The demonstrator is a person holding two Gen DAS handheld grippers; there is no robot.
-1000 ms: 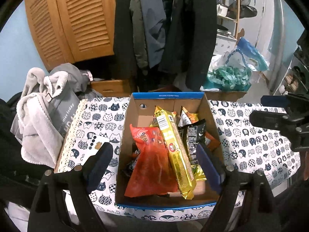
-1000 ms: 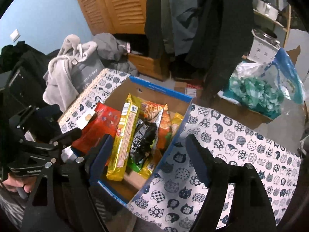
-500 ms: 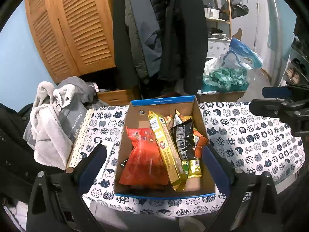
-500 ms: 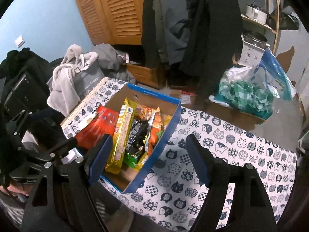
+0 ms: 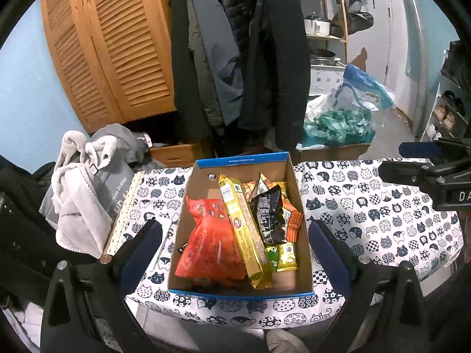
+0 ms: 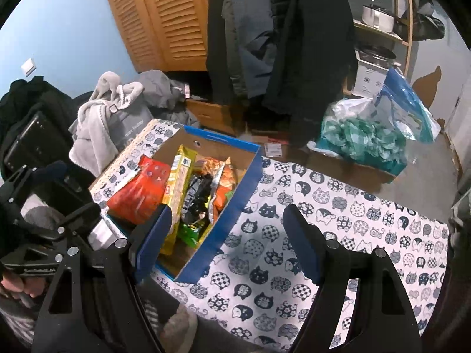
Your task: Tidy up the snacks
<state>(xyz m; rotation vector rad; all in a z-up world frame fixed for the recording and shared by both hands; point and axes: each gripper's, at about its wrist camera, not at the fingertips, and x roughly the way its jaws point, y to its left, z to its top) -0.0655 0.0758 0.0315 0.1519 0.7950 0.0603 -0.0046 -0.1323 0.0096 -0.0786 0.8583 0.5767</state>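
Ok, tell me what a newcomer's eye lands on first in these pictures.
First, the cardboard box with the blue rim, standing on the cat-print tablecloth and crammed with snacks: a bright red bag on its left side and a long gold packet beside it. Behind the table, dark coats hang next to slatted wooden doors. The left gripper frames the box, open and empty.

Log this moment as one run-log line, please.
left gripper: open, empty, jaws just widened | right gripper: open, empty | snacks: all in box | cat-print table
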